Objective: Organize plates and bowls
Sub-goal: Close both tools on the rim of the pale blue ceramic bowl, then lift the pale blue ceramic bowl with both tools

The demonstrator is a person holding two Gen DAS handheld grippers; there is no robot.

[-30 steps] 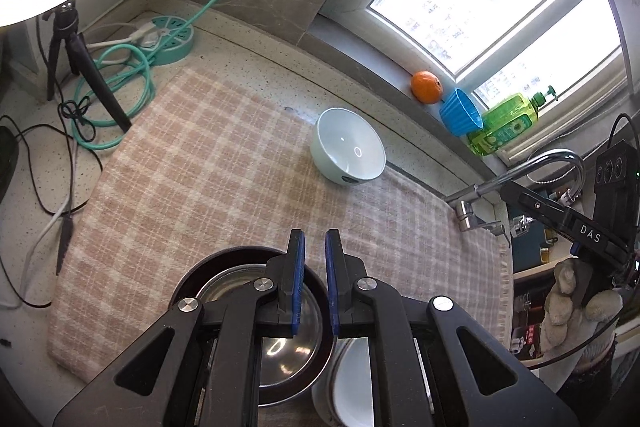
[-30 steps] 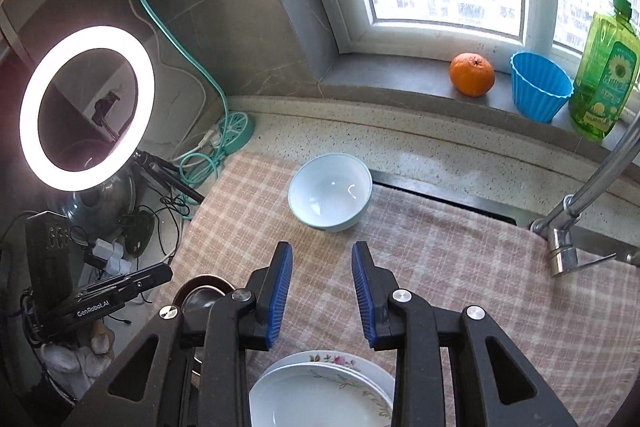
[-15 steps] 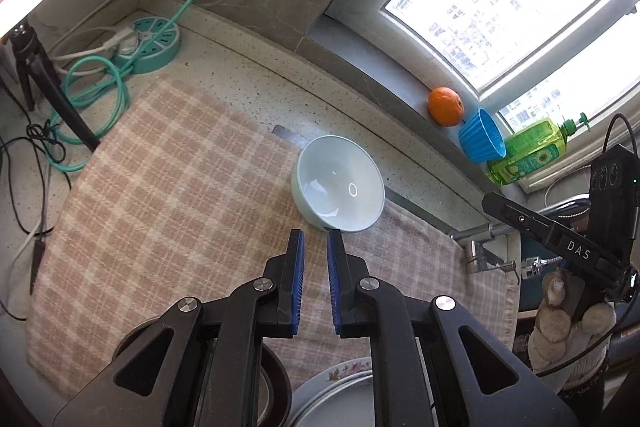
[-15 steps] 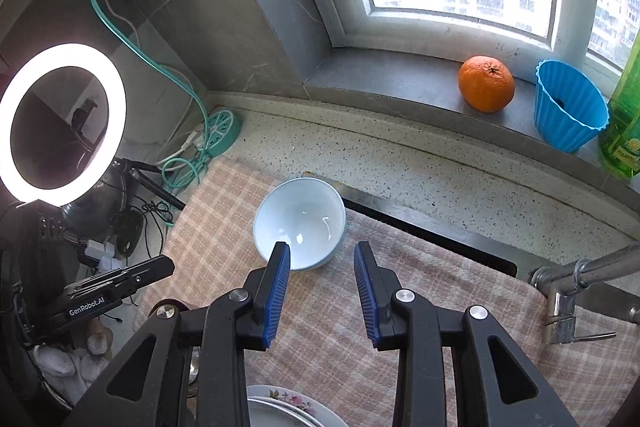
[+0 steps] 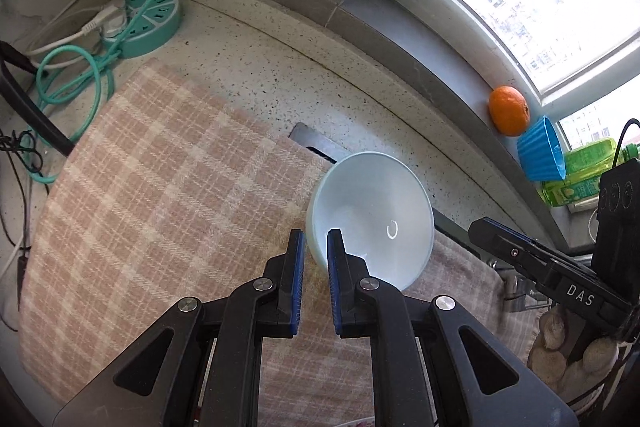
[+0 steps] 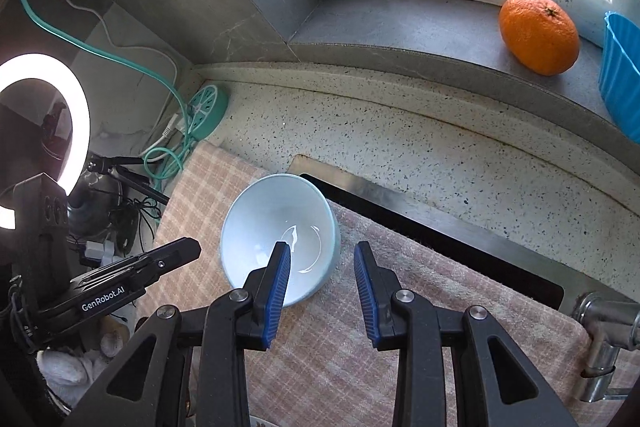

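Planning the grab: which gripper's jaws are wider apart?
The right gripper: its jaws show a clear gap beside the bowl; the left gripper's stand nearly closed.

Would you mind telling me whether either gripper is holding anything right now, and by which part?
Nothing is held: both the left gripper and right gripper are empty beside the bowl.
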